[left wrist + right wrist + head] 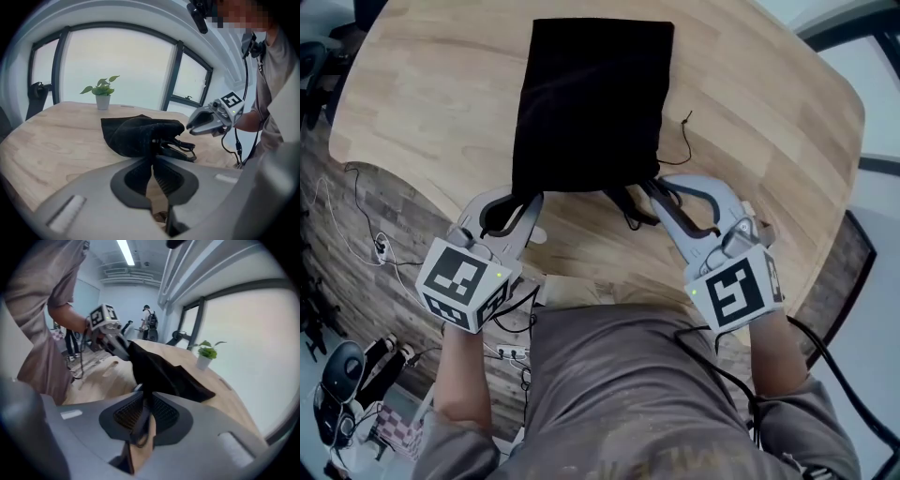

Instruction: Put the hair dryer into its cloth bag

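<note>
Daylight is coming through tall curved windows behind a pale wooden table with rounded edges, and a small potted plant is standing at its far side. A person is leaning over the near edge, both forearms reaching forward and angling downward, a gripper in each hand. The left gripper is pinching the near left corner of the black cloth bag, its jaws pressing together on the fabric. The right gripper is meeting the near right corner, its jaws sitting almost together with a strip of the bag's edge clamped between them. The bag is lying in the middle of the table, mouth toward the person, with bare wood showing on both sides and beyond it. The near rim is curving just under the grippers. A looped black cord is poking out of the mouth, while the hair dryer itself is not showing. A thin drawstring is trailing off to the right. Each gripper is carrying a cube printed with black-and-white square markers.
</note>
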Motion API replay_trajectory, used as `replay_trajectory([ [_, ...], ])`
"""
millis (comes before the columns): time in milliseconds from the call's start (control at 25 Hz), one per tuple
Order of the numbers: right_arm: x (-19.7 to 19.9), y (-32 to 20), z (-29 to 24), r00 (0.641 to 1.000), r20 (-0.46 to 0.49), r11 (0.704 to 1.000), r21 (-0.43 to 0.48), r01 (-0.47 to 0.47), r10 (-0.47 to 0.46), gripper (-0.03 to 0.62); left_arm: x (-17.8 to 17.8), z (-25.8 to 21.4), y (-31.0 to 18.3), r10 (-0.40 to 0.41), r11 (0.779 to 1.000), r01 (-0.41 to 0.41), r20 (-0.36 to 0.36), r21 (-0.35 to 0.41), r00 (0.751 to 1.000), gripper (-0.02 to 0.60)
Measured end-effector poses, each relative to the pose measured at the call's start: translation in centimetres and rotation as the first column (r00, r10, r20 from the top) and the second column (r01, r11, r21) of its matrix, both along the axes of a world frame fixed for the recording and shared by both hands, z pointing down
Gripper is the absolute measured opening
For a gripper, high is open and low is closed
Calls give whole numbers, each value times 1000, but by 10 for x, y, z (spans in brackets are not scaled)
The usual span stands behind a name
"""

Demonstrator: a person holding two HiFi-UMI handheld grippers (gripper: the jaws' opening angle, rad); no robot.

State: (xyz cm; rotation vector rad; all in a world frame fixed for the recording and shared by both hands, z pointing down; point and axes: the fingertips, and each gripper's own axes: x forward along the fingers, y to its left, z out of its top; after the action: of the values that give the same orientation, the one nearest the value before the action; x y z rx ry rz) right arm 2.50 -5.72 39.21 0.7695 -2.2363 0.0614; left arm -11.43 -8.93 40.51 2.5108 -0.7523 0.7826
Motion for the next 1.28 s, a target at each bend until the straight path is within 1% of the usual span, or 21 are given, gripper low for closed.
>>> replay_trajectory([
  [40,-12,14,4,1000,21,1000,-23,21,-20,86,1,0,0,-2,1000,2,-2,3,1000,15],
  [80,-22,25,13,999,34,998,-59,33,-31,96,1,0,-1,-2,1000,2,-3,7,1000,15],
  [120,-29,31,24,999,32,995,-95,30,-27,131,1,-1,-2,0,1000,0,-3,10,1000,14],
  [160,-33,34,35,1000,24,992,-122,10,-7,174,1,-1,-2,3,1000,-3,-3,12,1000,15],
  [200,-35,32,44,999,19,989,-144,-24,27,199,1,-1,-2,7,1000,-7,-1,13,1000,14],
  [240,-37,29,51,998,20,985,-163,-63,67,201,1,0,-2,12,1000,-12,0,13,1000,14],
  [280,-38,24,55,994,22,980,-175,-100,105,221,0,0,-1,17,1000,-17,0,13,1000,15],
  [360,-41,15,60,988,4,974,-171,-152,154,229,-1,2,1,22,1000,-22,1,12,1000,15],
  [400,-42,12,62,986,-22,973,-158,-165,164,230,-2,4,3,23,1000,-23,0,12,1000,15],
  [480,-42,11,69,983,-107,979,-120,-163,150,229,-3,6,5,24,1000,-24,-3,10,1000,15],
  [520,-42,11,72,980,-147,982,-105,-154,138,190,-3,6,6,25,1000,-25,-7,9,1000,15],
  [560,-42,11,74,977,-166,983,-101,-152,133,188,-2,7,6,29,1000,-28,-11,9,1000,14],
  [640,-40,7,71,977,-147,978,-117,-170,152,168,-1,7,8,40,999,-40,-12,6,999,15],
  [760,-35,-2,51,977,-36,968,-136,-212,209,144,-3,10,13,54,998,-54,-1,-9,999,15],
  [840,-30,-9,32,970,38,963,-130,-235,241,135,-7,11,17,61,998,-61,4,-22,998,14],
  [920,-26,-15,21,966,67,964,-103,-243,251,133,-9,10,20,74,997,-74,3,-31,997,14],
  [1000,-26,-19,20,970,68,971,-72,-230,235,133,-9,7,23,83,996,-83,-2,-40,997,14],
  [1080,-30,-19,30,976,49,977,-56,-208,211,133,-11,7,27,96,994,-96,-2,-54,995,15],
  [1200,-37,-20,52,983,-6,981,-55,-184,184,136,-16,14,36,112,991,-111,4,-80,994,15],
  [1280,-42,-18,58,990,-29,988,-59,-140,138,140,-18,19,41,112,989,-111,2,-94,994,15],
])
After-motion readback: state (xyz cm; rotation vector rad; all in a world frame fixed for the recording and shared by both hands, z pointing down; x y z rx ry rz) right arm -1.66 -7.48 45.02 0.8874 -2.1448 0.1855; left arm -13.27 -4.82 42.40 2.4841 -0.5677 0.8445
